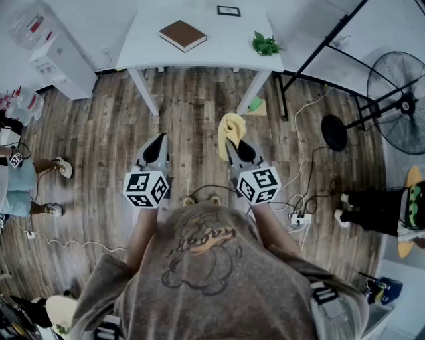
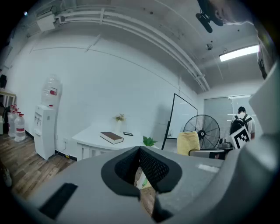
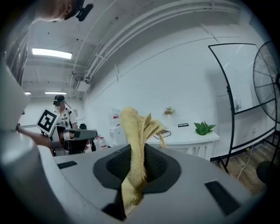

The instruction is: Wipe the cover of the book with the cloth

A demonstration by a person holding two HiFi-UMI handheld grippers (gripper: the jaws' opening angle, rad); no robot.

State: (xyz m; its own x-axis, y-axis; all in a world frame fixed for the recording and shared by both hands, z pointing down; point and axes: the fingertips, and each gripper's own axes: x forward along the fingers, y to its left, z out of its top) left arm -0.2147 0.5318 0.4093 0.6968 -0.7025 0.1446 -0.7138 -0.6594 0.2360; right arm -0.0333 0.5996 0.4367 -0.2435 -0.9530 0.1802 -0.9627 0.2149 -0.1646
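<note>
A brown book point(image 1: 182, 34) lies closed on the white table point(image 1: 219, 50) ahead; it also shows in the left gripper view point(image 2: 111, 137) and partly behind the cloth in the right gripper view point(image 3: 165, 132). My right gripper point(image 1: 230, 145) is shut on a yellow cloth point(image 1: 230, 130), which stands up between its jaws point(image 3: 136, 144). My left gripper point(image 1: 156, 147) is shut with nothing in it; its pads point(image 2: 151, 168) meet. Both grippers hang over the wooden floor, well short of the table.
A small green plant point(image 1: 265, 44) and a dark frame point(image 1: 228, 10) sit on the table. A water dispenser point(image 1: 56, 56) stands left, a floor fan point(image 1: 398, 99) and a black stand point(image 1: 332, 133) right. Cables cross the floor point(image 1: 302, 166). A seated person's legs point(image 1: 30, 186) are at far left.
</note>
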